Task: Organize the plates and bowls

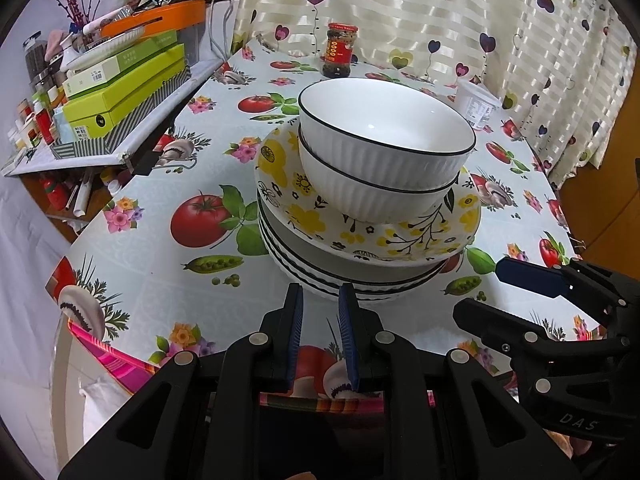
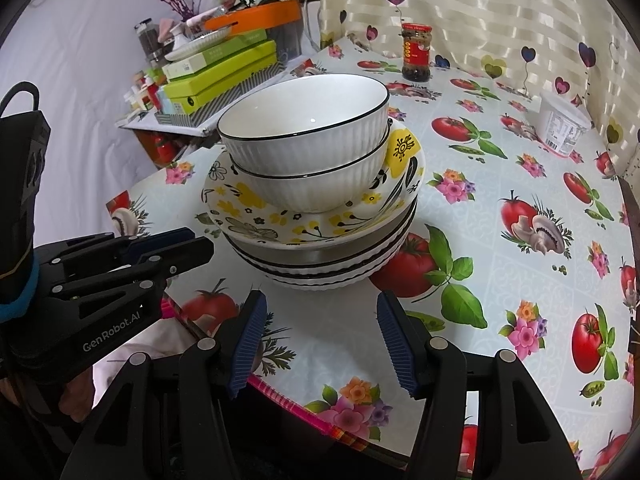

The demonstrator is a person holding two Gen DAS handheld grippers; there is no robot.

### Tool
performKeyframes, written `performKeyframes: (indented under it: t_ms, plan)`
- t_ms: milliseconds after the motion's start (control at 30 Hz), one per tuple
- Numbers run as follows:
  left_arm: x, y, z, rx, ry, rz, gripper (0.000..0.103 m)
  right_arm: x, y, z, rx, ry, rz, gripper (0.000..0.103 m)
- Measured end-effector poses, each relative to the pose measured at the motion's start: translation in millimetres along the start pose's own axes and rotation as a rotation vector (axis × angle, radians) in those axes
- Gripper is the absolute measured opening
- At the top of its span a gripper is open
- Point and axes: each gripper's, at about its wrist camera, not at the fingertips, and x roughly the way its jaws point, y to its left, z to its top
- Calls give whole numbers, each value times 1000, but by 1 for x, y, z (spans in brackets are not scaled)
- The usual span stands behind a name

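One stack of dishes stands on the table. At the bottom are white ribbed plates with black rims. On them lies a yellow flowered plate. On top sit two nested white ribbed bowls. My left gripper is just in front of the stack, empty, its jaws a narrow gap apart; it also shows at the left of the right wrist view. My right gripper is wide open and empty, in front of the stack; it also shows at the right of the left wrist view.
A red-labelled sauce jar and a white tub stand at the far side by the heart-print curtain. A cluttered shelf with green boxes is to the left. The table has a vegetable-print cloth.
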Motion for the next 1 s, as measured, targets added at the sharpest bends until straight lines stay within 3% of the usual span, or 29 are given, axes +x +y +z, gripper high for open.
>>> performKeyframes:
  t_ms: [1000]
  plan:
    - [0, -1, -2, 6, 2, 6, 19, 0, 1, 1, -3, 3, 0, 59]
